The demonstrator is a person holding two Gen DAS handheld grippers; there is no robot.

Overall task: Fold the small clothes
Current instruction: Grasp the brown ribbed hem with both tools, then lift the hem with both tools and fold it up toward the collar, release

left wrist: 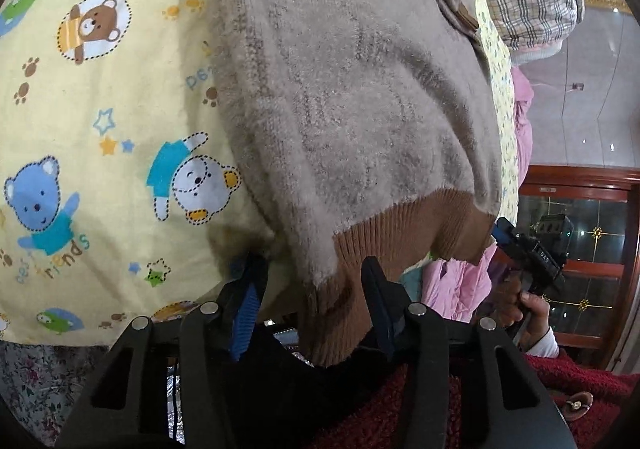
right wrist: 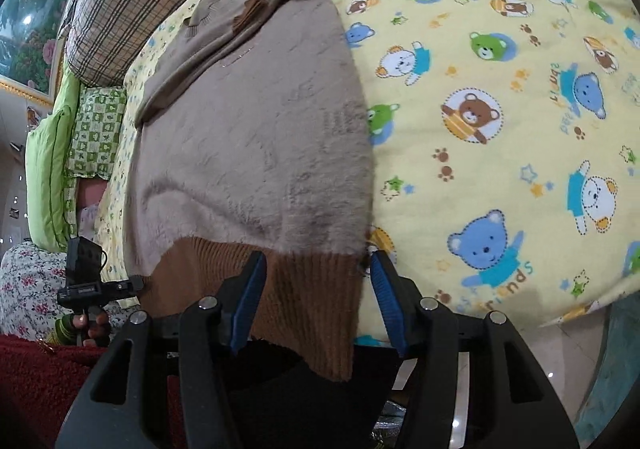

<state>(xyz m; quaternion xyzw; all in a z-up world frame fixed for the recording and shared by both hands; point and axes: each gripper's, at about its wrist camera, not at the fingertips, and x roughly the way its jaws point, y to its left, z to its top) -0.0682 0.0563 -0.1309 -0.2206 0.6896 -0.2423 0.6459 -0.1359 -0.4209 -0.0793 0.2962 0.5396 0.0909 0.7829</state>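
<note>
A: Checking progress: beige sweater (right wrist: 256, 137) lies flat on the bear-print sheet (right wrist: 500, 97), sleeves already folded in, brown ribbed hem (right wrist: 304, 289) hanging off the bed edge.

B: Claws?

A: Left gripper (left wrist: 308, 281) and right gripper (right wrist: 318, 273) each straddle a hem corner, jaws apart, not clamped. Bottom-up fold remains.

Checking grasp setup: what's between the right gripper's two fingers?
The brown ribbed hem of the beige sweater lies between the right gripper fingers, pads not pressing; right wrist view.
</note>
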